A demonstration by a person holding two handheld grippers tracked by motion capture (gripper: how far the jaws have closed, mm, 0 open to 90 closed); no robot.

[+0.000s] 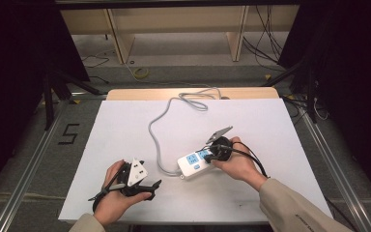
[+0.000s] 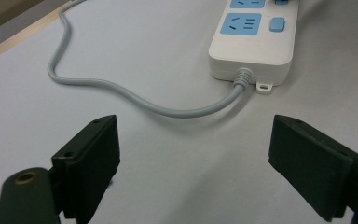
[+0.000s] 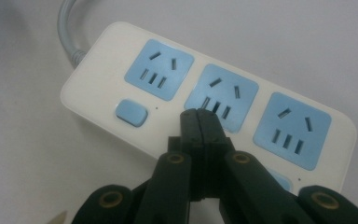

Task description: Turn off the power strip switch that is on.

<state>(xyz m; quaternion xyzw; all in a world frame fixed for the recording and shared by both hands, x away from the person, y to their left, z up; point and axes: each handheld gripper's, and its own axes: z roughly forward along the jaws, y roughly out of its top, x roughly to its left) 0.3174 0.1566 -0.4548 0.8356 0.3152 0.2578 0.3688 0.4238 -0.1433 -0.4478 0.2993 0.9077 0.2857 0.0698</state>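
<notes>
Right of centre on the white tabletop (image 1: 125, 125) lies the power strip (image 1: 193, 163), its grey cord (image 1: 157, 135) looping toward the upper edge. Right tongs (image 3: 199, 114) are pressed shut, empty, tips over the middle socket (image 3: 221, 95). Lower left, the left tongs (image 2: 193, 158) gape wide, holding nothing.

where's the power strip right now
In the high view the power strip lies right of centre on the white table, under the right gripper, its grey cable looping toward the far edge.

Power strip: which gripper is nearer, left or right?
Right. The right gripper sits shut over the power strip, at its middle socket. The left gripper is open, off toward the cord end, well apart.
</notes>
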